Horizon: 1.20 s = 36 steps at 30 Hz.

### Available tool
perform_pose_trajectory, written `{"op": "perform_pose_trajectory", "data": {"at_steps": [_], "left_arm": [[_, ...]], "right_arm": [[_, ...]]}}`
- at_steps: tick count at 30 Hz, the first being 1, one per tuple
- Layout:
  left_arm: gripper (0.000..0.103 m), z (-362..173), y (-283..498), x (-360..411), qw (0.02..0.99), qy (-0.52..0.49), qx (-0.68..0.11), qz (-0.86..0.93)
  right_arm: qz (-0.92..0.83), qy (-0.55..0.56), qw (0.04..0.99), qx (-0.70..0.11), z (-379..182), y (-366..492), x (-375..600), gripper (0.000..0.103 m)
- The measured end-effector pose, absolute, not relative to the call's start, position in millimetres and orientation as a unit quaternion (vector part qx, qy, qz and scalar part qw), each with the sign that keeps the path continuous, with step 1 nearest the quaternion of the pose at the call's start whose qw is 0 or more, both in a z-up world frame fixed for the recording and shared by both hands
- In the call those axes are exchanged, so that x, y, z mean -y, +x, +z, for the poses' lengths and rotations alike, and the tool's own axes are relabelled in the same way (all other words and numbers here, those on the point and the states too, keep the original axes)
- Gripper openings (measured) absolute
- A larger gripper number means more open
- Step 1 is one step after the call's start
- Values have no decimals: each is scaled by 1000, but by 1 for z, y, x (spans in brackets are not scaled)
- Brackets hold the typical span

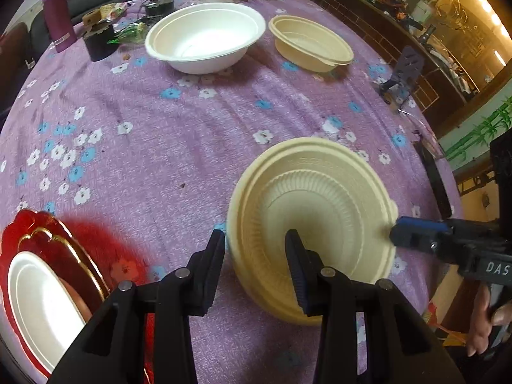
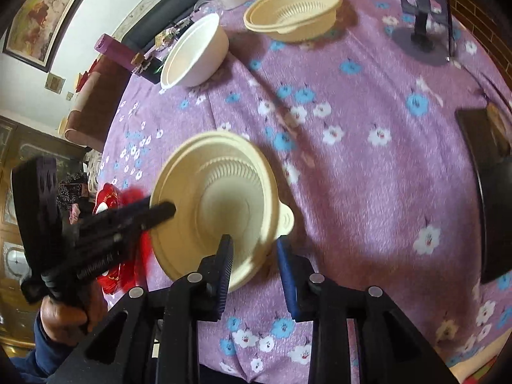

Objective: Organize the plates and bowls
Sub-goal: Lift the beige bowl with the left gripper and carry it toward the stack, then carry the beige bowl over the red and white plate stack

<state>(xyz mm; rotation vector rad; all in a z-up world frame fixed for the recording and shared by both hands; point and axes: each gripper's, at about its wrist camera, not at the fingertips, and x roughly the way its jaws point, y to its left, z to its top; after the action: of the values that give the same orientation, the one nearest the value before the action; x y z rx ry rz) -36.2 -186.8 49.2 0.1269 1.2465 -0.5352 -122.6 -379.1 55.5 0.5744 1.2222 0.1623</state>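
Straddling the near wall of the cream ribbed bowl, the left gripper has one finger outside the rim and the other inside the bowl; its jaws are partly parted and I cannot tell whether the pads press the wall. From this left view the bowl sits on the counter, which wears a purple flowered cloth, and the right gripper reaches in from the right, its tip at the bowl's far rim. A red plate with a white plate on it lies at the lower left; a white bowl and a second cream bowl stand well apart at the far side. From the right view, the right gripper straddles the bowl's near rim beside its small tab, jaws partly parted, contact unclear. The left gripper, held in a hand, meets the opposite rim.
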Motion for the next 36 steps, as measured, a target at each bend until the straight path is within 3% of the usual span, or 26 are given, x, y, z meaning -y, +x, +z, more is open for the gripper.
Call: {"op": "perform_pose_trajectory", "data": {"at_steps": [12, 15, 19, 20, 22, 36], "left_arm": [[40, 40, -31, 182, 780, 63, -577, -234], [34, 38, -32, 186, 779, 69, -577, -235], [16, 35, -33, 188, 777, 73, -578, -240], [16, 36, -34, 188, 777, 74, -577, -240], [15, 39, -35, 188, 782, 80, -571, -238], [16, 66, -41, 183, 812, 95, -531, -223]], "right_arm": [[69, 270, 775, -567, 56, -126, 388, 31], [67, 272, 767, -578, 48, -125, 387, 31], [66, 282, 760, -581, 38, -123, 389, 29], [69, 286, 759, -581, 38, -123, 389, 22], [73, 280, 765, -576, 42, -123, 387, 18], [82, 246, 791, -555, 66, -115, 375, 18]]}}
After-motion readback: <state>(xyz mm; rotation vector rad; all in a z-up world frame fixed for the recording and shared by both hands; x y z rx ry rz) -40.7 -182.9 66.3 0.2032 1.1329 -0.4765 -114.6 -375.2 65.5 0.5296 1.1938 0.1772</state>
